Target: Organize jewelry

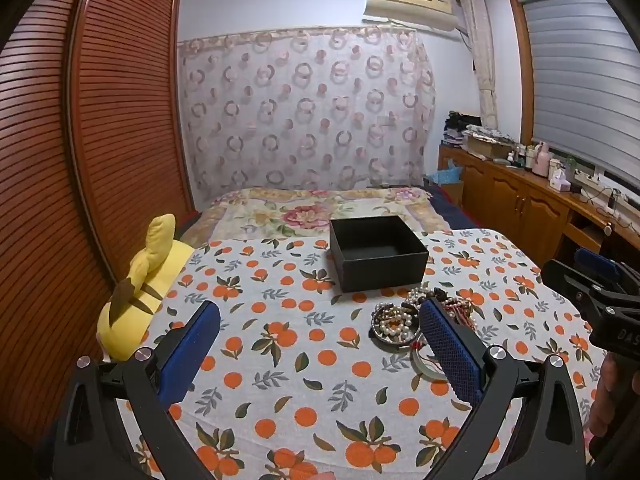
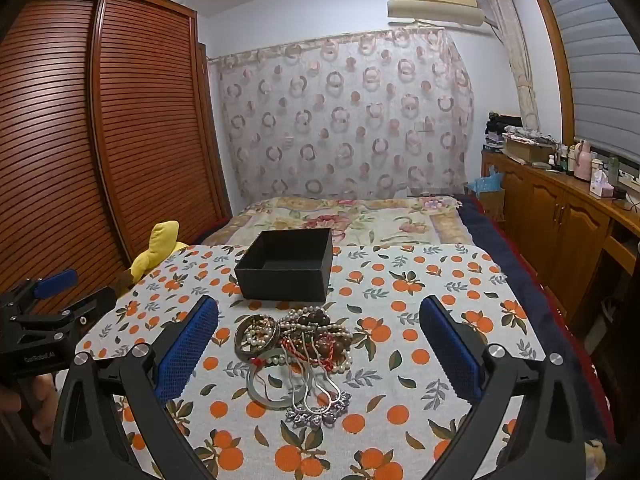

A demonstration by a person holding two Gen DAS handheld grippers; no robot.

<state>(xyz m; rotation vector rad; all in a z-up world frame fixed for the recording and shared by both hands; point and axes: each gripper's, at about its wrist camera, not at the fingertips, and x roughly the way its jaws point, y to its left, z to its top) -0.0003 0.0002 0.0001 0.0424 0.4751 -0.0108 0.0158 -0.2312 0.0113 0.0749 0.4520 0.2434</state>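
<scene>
**Ana:** Right wrist view shows the right tool [image 2: 319,326] with its blue pads spread wide and nothing between them; the jewelry pile [image 2: 298,346] lies on the orange-print tabletop [image 2: 420,280] just in front of the black box [image 2: 286,270], on the near side of it. The left tool [image 1: 320,330] is likewise wide and empty, hanging over the cloth to the left of the pile.

**Ben:** And the box?

**Ana:** One box, open-topped, and it looks empty. No lid can be seen.

**Ben:** What might go wrong from here?

**Ana:** The pile is tangled. Pearl strands, a red cord and dark beads overlap, so a pinch on one strand would probably drag its neighbours along or spill them off the box's near wall. The pale bangle [image 2: 266,386] lies flat on the cloth, so wide pads may slide over it rather than catch it. The silver chain [image 2: 318,404] is thin and could slip out of a loose pinch.

**Ben:** Counts?

**Ana:** Two tools, one box, one pale bangle, one dark bangle [image 2: 256,336] with pearls heaped inside it, one silver chain with a pendant. Pearl and bead strands number at least three, but they are too knotted to count surely. Left of the box, one yellow plush toy [image 1: 140,292] rests at the tabletop's edge.
</scene>
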